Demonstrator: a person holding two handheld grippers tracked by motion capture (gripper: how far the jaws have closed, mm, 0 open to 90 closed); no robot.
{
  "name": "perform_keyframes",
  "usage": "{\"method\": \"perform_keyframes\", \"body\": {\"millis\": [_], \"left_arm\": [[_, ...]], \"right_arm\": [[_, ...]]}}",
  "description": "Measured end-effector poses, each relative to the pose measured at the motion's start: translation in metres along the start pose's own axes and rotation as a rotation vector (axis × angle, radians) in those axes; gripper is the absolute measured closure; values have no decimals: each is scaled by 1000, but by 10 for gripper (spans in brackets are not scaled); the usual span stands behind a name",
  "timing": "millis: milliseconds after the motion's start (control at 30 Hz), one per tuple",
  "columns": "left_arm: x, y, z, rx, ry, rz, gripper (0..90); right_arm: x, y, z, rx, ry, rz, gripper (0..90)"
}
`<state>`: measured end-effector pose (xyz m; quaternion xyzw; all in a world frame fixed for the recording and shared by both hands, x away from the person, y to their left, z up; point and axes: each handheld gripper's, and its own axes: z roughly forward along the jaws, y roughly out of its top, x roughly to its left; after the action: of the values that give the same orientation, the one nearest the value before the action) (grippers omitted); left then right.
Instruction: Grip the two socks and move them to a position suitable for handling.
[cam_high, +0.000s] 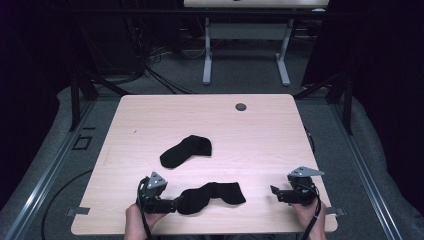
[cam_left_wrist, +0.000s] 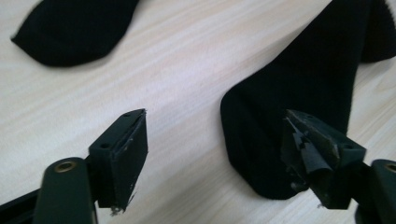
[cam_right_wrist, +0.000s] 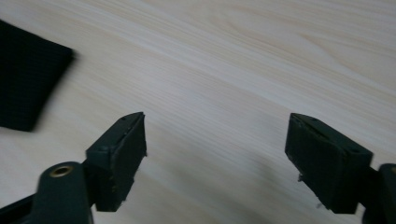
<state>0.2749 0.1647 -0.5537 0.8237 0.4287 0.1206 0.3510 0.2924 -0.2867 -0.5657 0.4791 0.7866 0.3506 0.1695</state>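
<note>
Two black socks lie on the light wooden table. The far sock rests near the middle. The near sock stretches along the front edge. My left gripper is open at that sock's left end; the rounded end lies between the jaws, close by the right-hand pad, and no pad presses on it. My right gripper is open over bare wood to the right of the near sock, with nothing between its jaws.
A round grey grommet sits in the table near its far edge. Beyond the table stands another desk on white legs, with cables on the grey floor. Dark frame struts flank both sides. Hands hold the grippers at the front edge.
</note>
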Motion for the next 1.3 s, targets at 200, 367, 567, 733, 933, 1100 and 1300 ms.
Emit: {"method": "perform_keyframes", "body": {"millis": [200, 367, 567, 733, 933, 1100, 1300], "left_arm": [[-4, -5, 6, 6, 0, -2, 293], [-7, -3, 13, 38, -1, 26, 316], [-10, -7, 20, 60, 1, 45, 404], [-12, -8, 20, 57, -1, 78, 502], [-16, -7, 20, 65, -4, 123, 614], [-18, -9, 20, 57, -15, 137, 692], [-20, -12, 19, 38, -24, 138, 798]], "right_arm": [[48, 19, 8, 41, 172, -73, 375], [74, 27, 25, 86, 225, -123, 460], [83, 27, 36, 114, 262, -121, 557], [87, 26, 41, 147, 248, -138, 607], [93, 26, 41, 158, 203, -195, 689], [91, 24, 40, 145, 217, -180, 754], [90, 19, 40, 110, 231, -167, 819]]}}
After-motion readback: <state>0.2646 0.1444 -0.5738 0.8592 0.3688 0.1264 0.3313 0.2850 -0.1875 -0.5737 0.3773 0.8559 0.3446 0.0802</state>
